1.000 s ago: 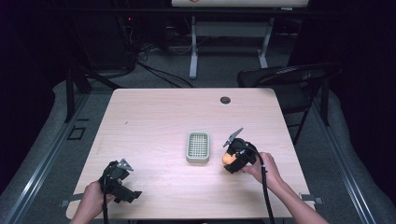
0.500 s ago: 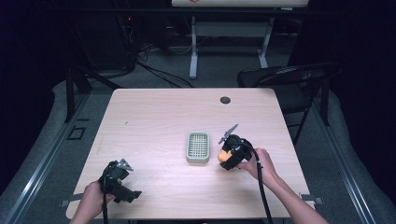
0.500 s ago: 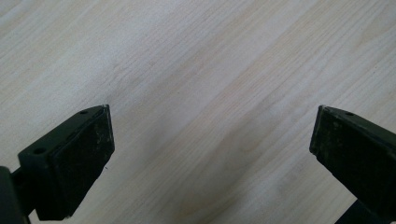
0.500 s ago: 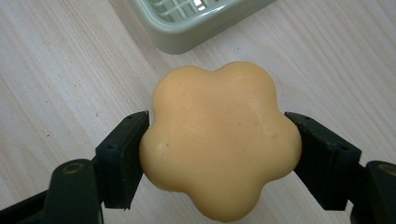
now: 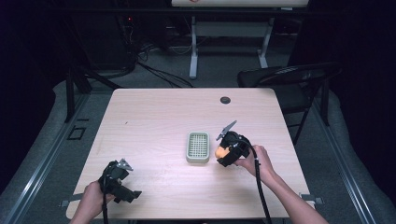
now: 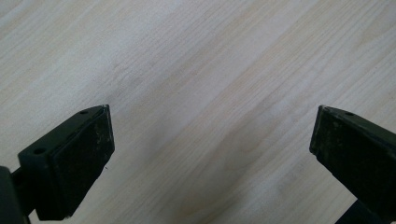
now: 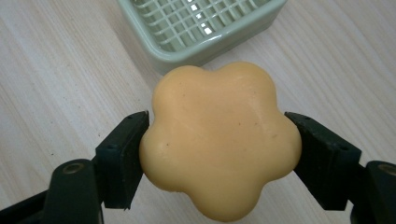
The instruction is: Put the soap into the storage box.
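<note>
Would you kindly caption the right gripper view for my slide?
Right gripper shut on a flower-shaped orange soap, just short of a green grid tray.

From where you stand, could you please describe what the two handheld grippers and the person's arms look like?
Both are black. The left gripper and the right gripper each carry a grey three-cornered plate on top and trail a black cable towards the person. Their fingers are flat, blocky black pads on black brackets with small round holes. The person's forearms are bare, with no sleeves in sight.

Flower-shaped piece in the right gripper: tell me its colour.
The flower-shaped piece is a plain yellow-orange, without pattern; the right gripper view shows it best.
</note>
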Motion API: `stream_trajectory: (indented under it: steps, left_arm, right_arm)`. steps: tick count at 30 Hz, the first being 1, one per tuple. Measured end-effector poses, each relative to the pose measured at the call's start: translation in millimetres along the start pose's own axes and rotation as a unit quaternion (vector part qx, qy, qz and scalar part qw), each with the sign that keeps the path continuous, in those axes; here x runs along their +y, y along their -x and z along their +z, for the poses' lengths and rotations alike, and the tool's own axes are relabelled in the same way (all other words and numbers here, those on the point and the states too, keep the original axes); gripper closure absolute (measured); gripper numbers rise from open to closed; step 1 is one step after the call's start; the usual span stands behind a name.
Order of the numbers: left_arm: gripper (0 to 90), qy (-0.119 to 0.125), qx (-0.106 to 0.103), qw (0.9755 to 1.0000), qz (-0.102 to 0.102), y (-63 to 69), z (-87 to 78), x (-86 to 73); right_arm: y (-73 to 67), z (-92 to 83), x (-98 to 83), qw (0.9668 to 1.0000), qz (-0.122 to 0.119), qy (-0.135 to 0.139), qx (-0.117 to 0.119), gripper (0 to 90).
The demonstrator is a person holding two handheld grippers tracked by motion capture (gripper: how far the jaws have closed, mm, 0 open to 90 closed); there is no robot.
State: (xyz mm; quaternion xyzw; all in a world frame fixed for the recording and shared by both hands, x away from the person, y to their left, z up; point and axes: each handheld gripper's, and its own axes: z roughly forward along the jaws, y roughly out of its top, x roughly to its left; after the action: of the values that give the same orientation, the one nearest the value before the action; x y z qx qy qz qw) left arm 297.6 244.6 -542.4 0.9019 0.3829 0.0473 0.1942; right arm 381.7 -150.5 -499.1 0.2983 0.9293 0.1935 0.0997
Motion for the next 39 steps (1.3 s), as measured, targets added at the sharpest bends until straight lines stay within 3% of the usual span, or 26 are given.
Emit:
stream_trajectory:
  steps: [26,39]
  left_arm:
    - [0.2,0.002,-0.001,1.0,0.001,-0.2,-0.3,0.7]
    - [0.2,0.0,-0.003,1.0,0.004,-0.6,2.6,5.3]
  right_arm:
    - [4.5,-3.9,19.4,0.9998,0.001,0.019,0.002,25.0]
    - [4.7,-0.9,34.0,0.9999,-0.006,0.013,0.006,25.0]
